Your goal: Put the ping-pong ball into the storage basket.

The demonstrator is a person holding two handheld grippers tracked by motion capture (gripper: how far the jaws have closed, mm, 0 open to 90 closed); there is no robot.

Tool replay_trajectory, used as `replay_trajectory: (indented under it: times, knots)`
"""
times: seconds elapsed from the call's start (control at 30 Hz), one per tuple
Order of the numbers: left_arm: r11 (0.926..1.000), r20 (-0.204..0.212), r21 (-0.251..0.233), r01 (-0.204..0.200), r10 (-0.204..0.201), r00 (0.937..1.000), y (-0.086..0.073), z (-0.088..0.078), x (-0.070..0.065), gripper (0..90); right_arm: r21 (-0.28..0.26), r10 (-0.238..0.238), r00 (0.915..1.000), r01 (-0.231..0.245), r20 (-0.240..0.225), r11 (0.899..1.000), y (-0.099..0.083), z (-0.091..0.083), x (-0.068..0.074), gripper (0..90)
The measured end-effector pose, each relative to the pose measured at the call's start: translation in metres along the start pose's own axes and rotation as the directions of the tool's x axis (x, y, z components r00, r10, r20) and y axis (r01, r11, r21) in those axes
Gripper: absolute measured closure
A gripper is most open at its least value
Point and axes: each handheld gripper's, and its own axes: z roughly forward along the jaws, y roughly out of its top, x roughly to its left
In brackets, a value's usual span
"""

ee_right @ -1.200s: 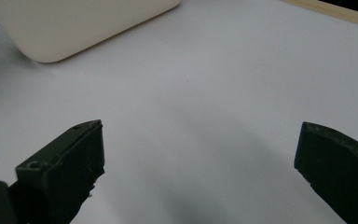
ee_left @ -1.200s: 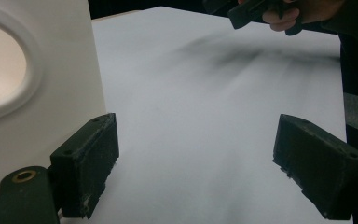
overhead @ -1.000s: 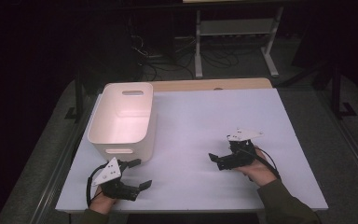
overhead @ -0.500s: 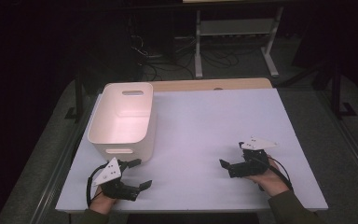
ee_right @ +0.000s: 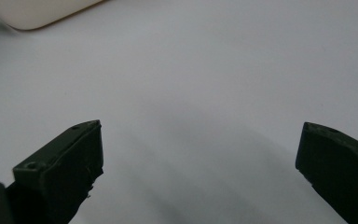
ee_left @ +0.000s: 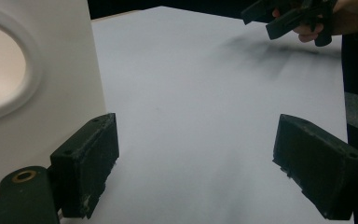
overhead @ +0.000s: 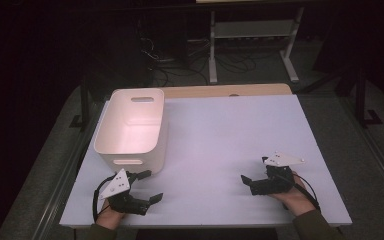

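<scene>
A white plastic bin (overhead: 135, 161) with handle slots stands empty on the left of the white table (overhead: 225, 130). My left gripper (overhead: 152, 186) rests near the front edge just below the bin, jaws wide apart and pointing right, nothing between them. In the left gripper view, my left gripper (ee_left: 200, 158) has the bin's wall (ee_left: 51, 93) close on its left. My right gripper (overhead: 247, 183) lies low at the front right, jaws open and pointing left. The right gripper view has my right gripper (ee_right: 200, 154) open over bare tabletop, with the bin's corner (ee_right: 37, 11) far off.
Beyond the table's far wooden edge (overhead: 220, 91) a dark floor holds cables and a white metal stand (overhead: 250, 35). The other hand and its gripper (ee_left: 293, 18) appear at the top right of the left gripper view.
My right gripper has drawn back toward the front right corner and settled lower on the table. The left gripper and the bin have not moved.
</scene>
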Motion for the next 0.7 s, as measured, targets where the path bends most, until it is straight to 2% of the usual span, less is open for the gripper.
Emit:
replay_trajectory:
  times: [0.1, 0.37, 0.7]
  knots:
    - [1.0, 0.001, 0.0, 0.002, -0.002, 1.0, 0.0, 0.0, 0.0, 14.0, 0.005, -0.007, 0.9999, 0.007, 0.013, 1.0, -0.004, -0.003, -0.001, 0.2]
    - [1.0, 0.0, 0.007, -0.002, 0.002, 1.0, 0.0, 0.0, 0.0, 14.0, 0.0, 0.016, 0.9993, -0.016, 0.032, 1.0, -0.012, -0.012, -0.007, 0.2]
    - [1.0, 0.001, 0.009, -0.003, 0.003, 1.0, 0.0, 0.0, 0.0, 14.0, 0.013, 0.009, 0.9991, -0.009, 0.041, 1.0, -0.014, -0.009, -0.009, 0.2]
